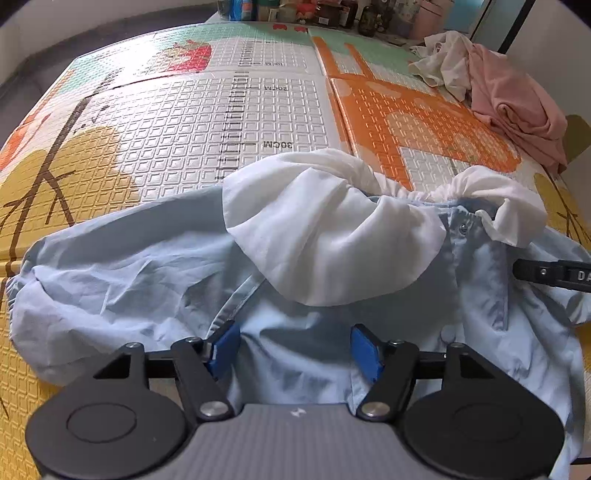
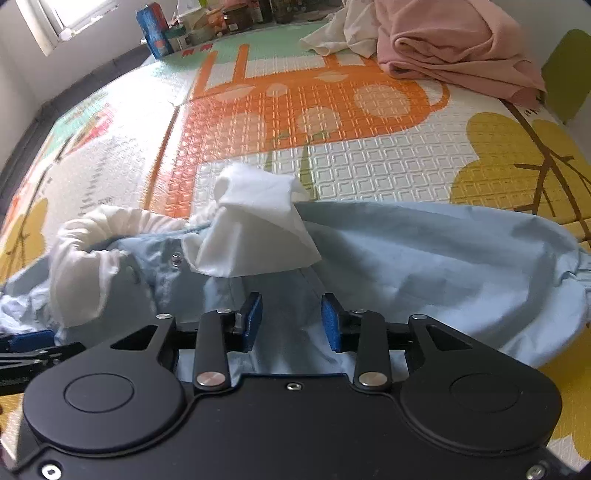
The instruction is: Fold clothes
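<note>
Working surface: big foam play mat [image 1: 280, 122] w/ embossed squares, orange, yellow & mint prints, a printed ruler strip down the middle. Covers nearly everything I see.
Shirt: light blue shirt [image 1: 140, 273] lying crumpled on the mat right under both my tongs; seen from my right side too [image 2: 424, 251]. Sleeves puffed out to left & right, button placket visible near the collar.
Collar: white collar [image 1: 332, 236], gathered & bunched, sitting on top of the blue fabric at the far edge of the shirt. From the right cam one flap stands up like a tent [image 2: 255, 229].
Pile: pink garment [image 2: 454, 48] heaped at the far right corner of the mat, well apart from the shirt; a cream garment [image 1: 443, 62] bunched just beside it, touching.
Clutter: bottles & boxes [image 1: 295, 9] along the far edge, too blurry to tell apart. Blue can [image 2: 153, 29] stands out in the right cam.
L tongs: left gripper [image 1: 291, 347] open wide, blue pads either side of a fold of blue fabric, not pinching it. Pointing steeply down at the shirt's mid front.
R tongs: right gripper [image 2: 291, 321] open, narrower gap; shirt fabric runs btw the pads but they don't press on it. Its black finger also shows at the right edge of the left cam.
</note>
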{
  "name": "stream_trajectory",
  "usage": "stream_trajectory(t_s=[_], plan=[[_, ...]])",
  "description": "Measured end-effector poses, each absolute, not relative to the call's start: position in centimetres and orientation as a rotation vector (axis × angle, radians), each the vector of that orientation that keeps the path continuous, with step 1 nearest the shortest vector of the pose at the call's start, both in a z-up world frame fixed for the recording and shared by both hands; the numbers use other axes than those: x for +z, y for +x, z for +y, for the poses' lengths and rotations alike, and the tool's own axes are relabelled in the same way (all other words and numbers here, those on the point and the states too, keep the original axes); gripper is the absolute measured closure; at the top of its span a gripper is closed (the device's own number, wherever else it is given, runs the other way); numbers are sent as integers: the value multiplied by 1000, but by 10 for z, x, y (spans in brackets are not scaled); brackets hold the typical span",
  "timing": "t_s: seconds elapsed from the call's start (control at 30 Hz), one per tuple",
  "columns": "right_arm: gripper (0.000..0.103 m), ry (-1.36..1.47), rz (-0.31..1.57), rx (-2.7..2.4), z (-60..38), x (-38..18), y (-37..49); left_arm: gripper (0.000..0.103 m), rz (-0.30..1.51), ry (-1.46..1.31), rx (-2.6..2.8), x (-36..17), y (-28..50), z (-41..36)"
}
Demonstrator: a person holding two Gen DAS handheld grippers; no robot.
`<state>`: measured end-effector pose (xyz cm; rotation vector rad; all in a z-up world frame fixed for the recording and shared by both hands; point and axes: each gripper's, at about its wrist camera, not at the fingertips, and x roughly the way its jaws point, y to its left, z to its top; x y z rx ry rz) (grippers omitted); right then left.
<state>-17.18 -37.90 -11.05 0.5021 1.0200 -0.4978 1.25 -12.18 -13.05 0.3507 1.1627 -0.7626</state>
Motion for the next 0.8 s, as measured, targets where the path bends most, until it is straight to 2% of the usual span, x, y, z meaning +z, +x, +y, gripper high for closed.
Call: stream_trajectory(t_s=[0.07,0.27,0.4,0.43,0.6,0.8], plan=[[67,514,1009,-491,-378,-102,-175,28,1161,345,-762,-125,10,-122],[53,508,1009,-471,-366,-75,-183,23,1143,342,-779,-103,-5,-127],[32,451,1001,-474,-353,-57,-191,21,1142,333,-797,-89,-18,-128],[29,441,1000,-478,-351,-53,-193,21,1142,332,-801,-85,-22,-128],[19,398,1003,-490,-338,-37,-204,21,1153,358,-803,-74,-37,-125],[18,356,1029,-482,-320,-26,-214,20,1178,393,-802,-66,-51,-118]])
